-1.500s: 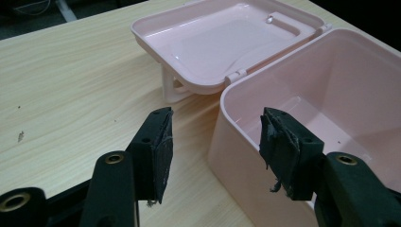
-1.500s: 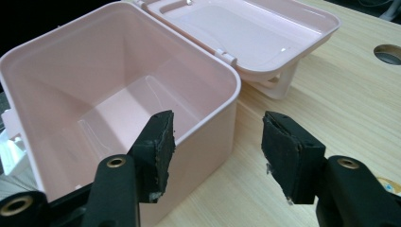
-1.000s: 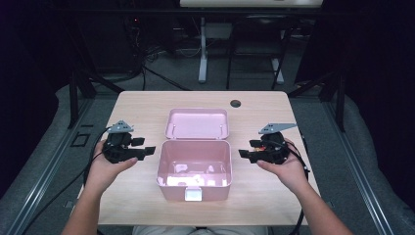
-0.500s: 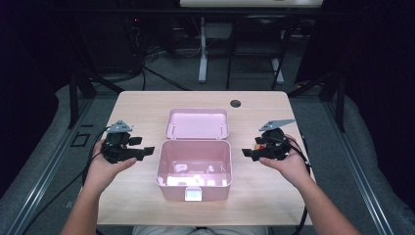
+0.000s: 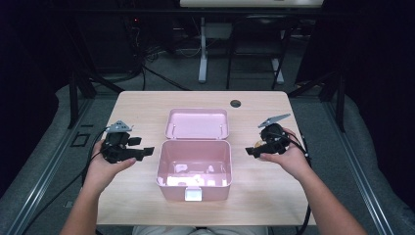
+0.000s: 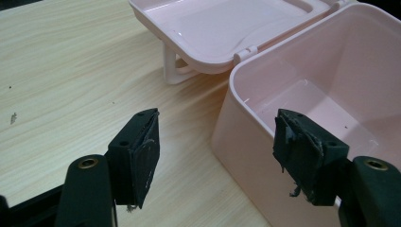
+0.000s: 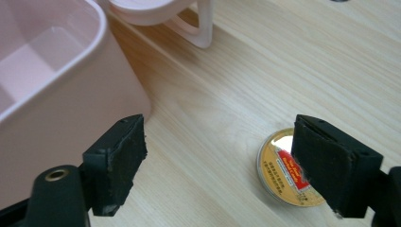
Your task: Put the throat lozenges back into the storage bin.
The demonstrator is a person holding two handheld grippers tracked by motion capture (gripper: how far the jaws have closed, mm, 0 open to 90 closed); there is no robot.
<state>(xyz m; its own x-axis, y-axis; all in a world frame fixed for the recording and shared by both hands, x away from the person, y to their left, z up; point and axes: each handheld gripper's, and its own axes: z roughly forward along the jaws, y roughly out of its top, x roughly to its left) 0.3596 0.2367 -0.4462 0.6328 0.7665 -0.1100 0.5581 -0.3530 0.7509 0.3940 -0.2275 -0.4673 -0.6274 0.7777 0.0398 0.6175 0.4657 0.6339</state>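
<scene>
High view: a pale wooden table with rounded corners carries a pink plastic box, glossy and rounded at the corners, standing in the middle near the front edge. Its hinged lid lies flat behind it, and a white latch sits at its front wall. The left gripper hangs just left of the box and the right gripper just right of it, bare wood around both.

Left gripper view: the black jaws have just been opening and stand wide, nothing between them. Their pads are frayed at the edges. The box's smooth wall rises just ahead, its inside bare here, and grained wood stretches off to the left.

Right gripper view: these jaws too have just been opening and gape wide with nothing held. A small round gold tin with a red label lies flat on the wood, partly behind one jaw, apart from the box.
</scene>
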